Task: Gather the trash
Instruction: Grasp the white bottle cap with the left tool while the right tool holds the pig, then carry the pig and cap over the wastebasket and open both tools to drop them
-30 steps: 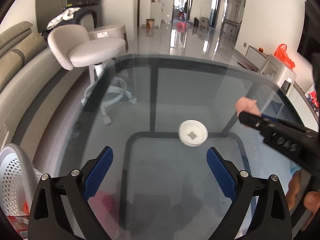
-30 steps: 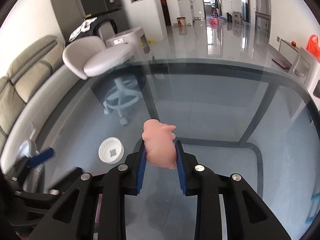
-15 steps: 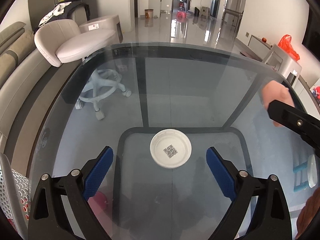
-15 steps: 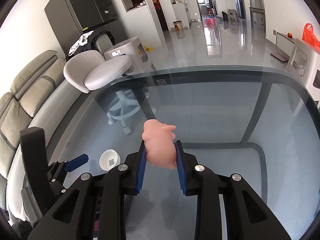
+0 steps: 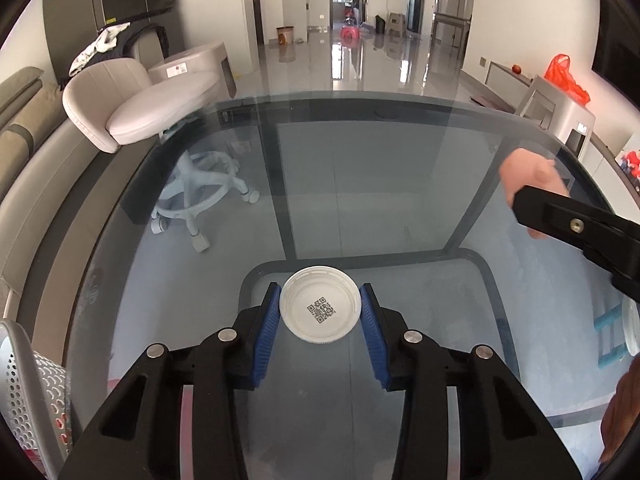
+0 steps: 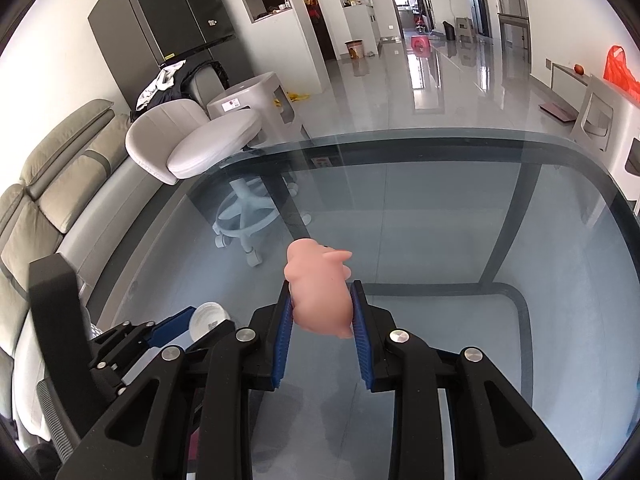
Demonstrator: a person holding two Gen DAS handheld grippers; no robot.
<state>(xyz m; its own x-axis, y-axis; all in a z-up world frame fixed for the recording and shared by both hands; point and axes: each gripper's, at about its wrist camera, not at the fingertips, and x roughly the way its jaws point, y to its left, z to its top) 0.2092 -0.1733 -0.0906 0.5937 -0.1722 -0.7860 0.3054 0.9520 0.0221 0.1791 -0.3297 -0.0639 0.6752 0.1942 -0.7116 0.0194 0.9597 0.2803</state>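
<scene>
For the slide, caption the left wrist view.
Left gripper shut on a white lid with a QR code, on the glass table.

wrist views over shared glass table (image 5: 400, 168)

White lid (image 5: 319, 309) on glass table (image 5: 360, 184)

Daylight is gleaming off the tiled floor (image 5: 372, 56); a sofa (image 6: 52, 184) and swivel chair (image 5: 132, 108) are flanking the glass table (image 5: 380, 184).
</scene>
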